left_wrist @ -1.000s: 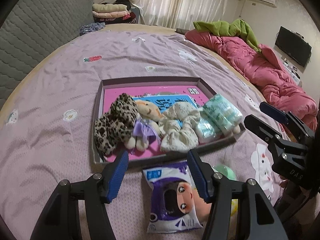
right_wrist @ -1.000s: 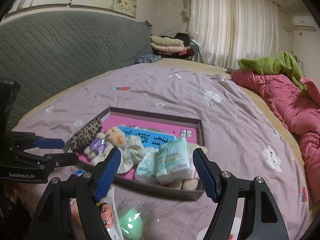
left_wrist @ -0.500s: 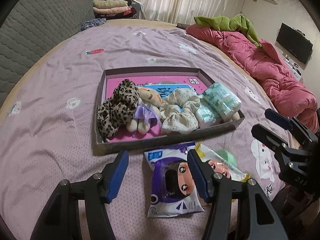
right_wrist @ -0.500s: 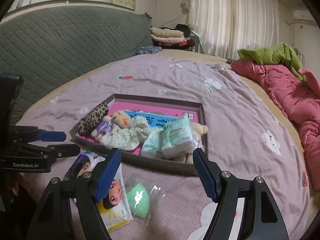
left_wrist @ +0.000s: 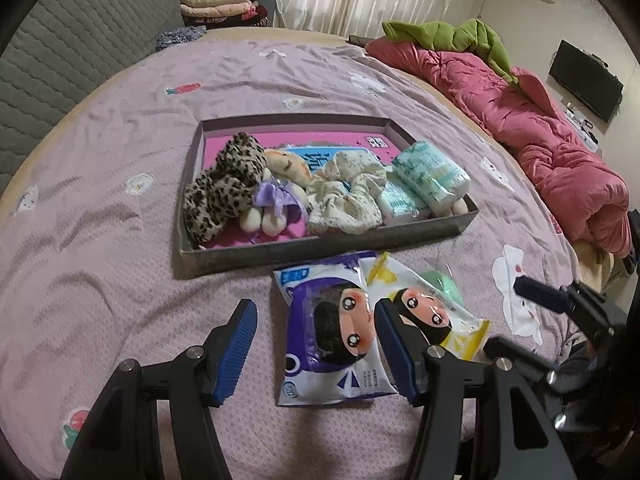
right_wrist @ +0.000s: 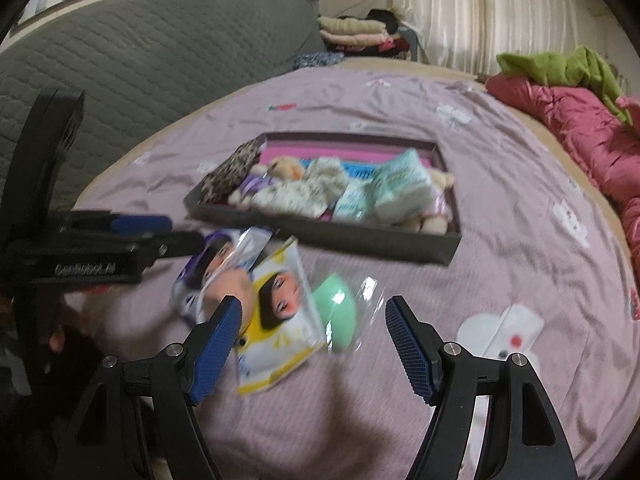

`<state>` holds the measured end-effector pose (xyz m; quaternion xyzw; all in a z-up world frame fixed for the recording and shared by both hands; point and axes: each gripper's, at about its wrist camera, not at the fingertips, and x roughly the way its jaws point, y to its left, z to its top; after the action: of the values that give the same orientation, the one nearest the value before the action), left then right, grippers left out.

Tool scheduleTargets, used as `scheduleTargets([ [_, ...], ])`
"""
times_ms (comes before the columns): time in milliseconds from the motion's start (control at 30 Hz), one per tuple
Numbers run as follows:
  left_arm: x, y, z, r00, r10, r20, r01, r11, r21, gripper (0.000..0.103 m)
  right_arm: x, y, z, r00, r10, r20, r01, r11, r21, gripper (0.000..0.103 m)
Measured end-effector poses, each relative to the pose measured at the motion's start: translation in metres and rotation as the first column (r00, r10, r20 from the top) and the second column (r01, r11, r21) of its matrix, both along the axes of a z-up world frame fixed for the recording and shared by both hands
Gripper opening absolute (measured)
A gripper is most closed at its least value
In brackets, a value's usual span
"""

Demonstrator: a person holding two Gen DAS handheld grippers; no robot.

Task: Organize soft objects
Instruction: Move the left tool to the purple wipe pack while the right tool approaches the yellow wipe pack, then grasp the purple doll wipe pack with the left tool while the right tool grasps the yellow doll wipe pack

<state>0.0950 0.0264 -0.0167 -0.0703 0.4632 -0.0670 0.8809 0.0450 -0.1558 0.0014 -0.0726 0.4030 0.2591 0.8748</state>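
A shallow dark tray (left_wrist: 320, 250) (right_wrist: 360, 240) with a pink floor sits on the purple bedspread. It holds a leopard scrunchie (left_wrist: 224, 188), a small doll (left_wrist: 280, 184), a cream scrunchie (left_wrist: 344, 196) and mint tissue packs (left_wrist: 428, 178). In front of the tray lie a purple wipes pack (left_wrist: 332, 332) (right_wrist: 208, 268), a yellow pack (left_wrist: 436, 320) (right_wrist: 276, 316) and a green soft ball in clear wrap (left_wrist: 444, 284) (right_wrist: 340, 308). My left gripper (left_wrist: 316, 344) is open and empty above the purple pack. My right gripper (right_wrist: 316, 336) is open and empty above the yellow pack and ball.
A pink quilt (left_wrist: 540, 128) with a green blanket (left_wrist: 452, 36) lies along the bed's right side. Folded clothes (left_wrist: 220, 4) are stacked at the back. A grey padded headboard (right_wrist: 140, 60) runs on the left. The bed's front edge is close below the grippers.
Both grippers have pulled back from the tray toward the bed's front edge. The packs and ball in front of the tray have come fully into view. Both stay open.
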Motion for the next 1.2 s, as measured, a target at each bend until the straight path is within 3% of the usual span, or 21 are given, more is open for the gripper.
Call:
scheduleTargets([
  [300,0.01,-0.01,-0.014,0.999,-0.007,-0.045,0.007,1.0,0.0,0.061,-0.011,0.009,-0.013,0.997,0.045,-0.056,-0.047,0.999,-0.021,0.076],
  [467,0.017,-0.004,-0.024,0.996,0.023,-0.081,-0.024,1.0,-0.015,0.061,-0.009,0.012,-0.025,0.989,0.061,-0.133,-0.058,0.998,0.022,0.076],
  [700,0.026,0.007,-0.033,0.993,0.04,-0.113,-0.048,0.996,-0.076,0.07,0.001,0.012,-0.04,0.975,0.056,-0.213,-0.038,0.995,0.089,0.05],
  [900,0.031,0.005,-0.034,0.993,0.028,-0.116,-0.037,0.996,-0.084,0.07,0.009,0.017,-0.046,0.977,0.051,-0.207,-0.035,0.996,0.081,0.04],
  [1200,0.045,-0.001,-0.037,0.991,0.011,-0.135,-0.022,0.997,-0.078,0.07,0.029,0.021,-0.054,0.976,0.039,-0.216,-0.016,0.994,0.105,0.035],
])
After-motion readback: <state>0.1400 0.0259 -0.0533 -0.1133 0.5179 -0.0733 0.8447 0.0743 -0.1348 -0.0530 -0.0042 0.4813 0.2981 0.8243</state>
